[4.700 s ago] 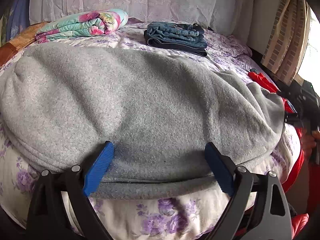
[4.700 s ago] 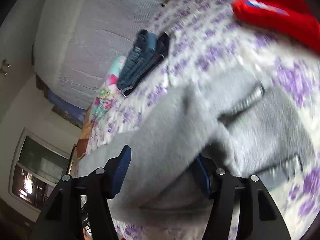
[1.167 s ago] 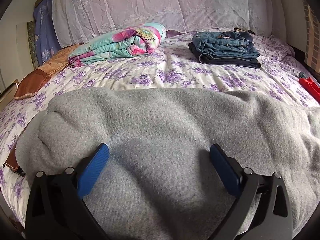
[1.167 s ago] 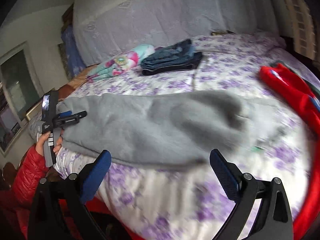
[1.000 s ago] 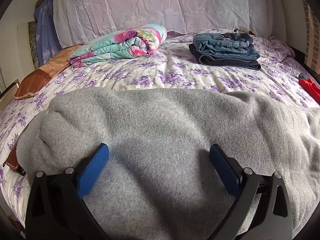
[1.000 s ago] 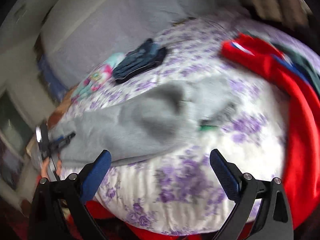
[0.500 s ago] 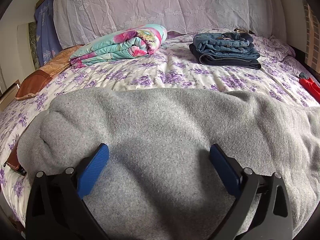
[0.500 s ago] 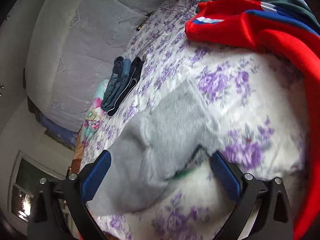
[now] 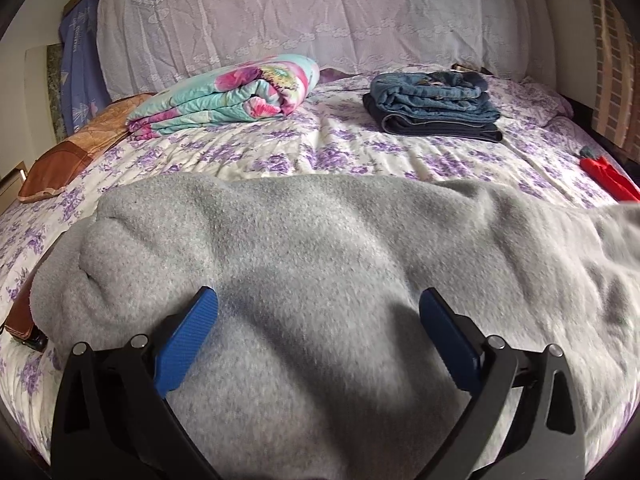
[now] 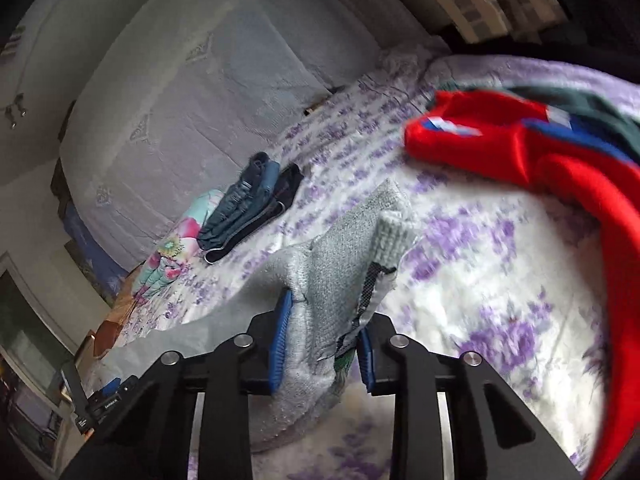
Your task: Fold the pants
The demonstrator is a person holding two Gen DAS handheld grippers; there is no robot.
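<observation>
While the grey pants (image 9: 320,264) lie spread across the near part of the bed (image 9: 360,160), the left gripper (image 9: 318,336) sits over them with its 2 blue pads (image 9: 188,340) spread wide; nothing is held between them. The grey fabric fills the lower half of the left wrist view and runs off toward 3 o'clock, where its edge is blurred.

In the right wrist view, the right gripper (image 10: 322,344) is pinching a bunched end of the grey pants (image 10: 336,264). Its pads (image 10: 280,340) are drawn close together with fabric between them. A ribbed cuff or waistband stands up past the pads toward 12 o'clock; which of the 2 it is cannot be told. A white and dark lining or label shows at the pinched edge.

Other items noted:
- Folded jeans (image 9: 434,104), at 1 o'clock in the left wrist view, well apart from the pants.
- Folded floral quilt (image 9: 228,96), at 11 o'clock, beside the jeans.
- Brown cushion (image 9: 68,152), at 10 o'clock, on the bed edge.
- Red garment (image 10: 540,160), at 2 o'clock in the right wrist view, near the pinched end and not touching it.
- Lace headboard cover (image 9: 320,16), at 12 o'clock behind the bed.
</observation>
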